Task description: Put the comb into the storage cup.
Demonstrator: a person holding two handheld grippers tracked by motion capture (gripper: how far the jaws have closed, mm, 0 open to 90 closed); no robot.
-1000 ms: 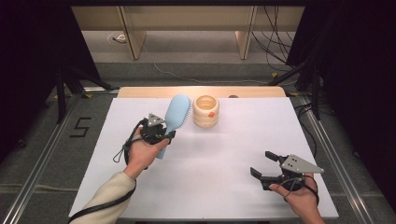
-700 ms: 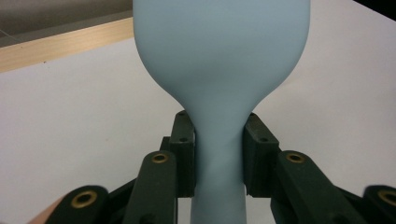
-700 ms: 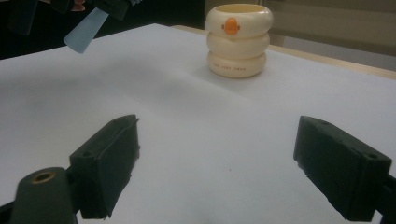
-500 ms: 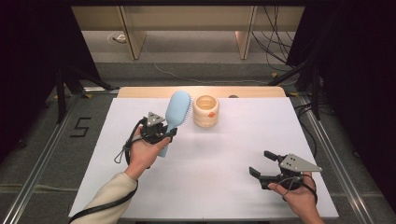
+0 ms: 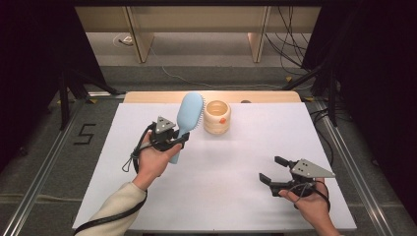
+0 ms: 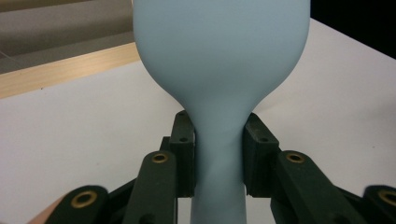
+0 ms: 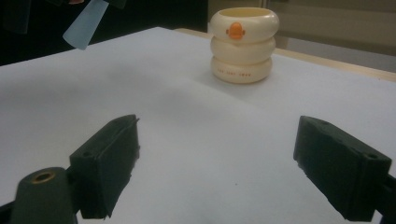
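Left gripper view crops the hairbrush (image 6: 219,70) head; left tongs (image 6: 218,154) clamp its handle, right tongs (image 7: 219,172) gape.

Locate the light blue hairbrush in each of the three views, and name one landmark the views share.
High view: the hairbrush stands left of centre, its handle clamped in the left gripper.
Left gripper view: its neck is centred between the jaws.
Right gripper view: its handle end hangs at top left.
Shared landmark: the white tabletop.

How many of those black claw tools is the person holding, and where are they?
2. The left gripper is clamped on the neck of a pale blue hairbrush beside the cream cup. The right gripper is open over the white table, near the front.
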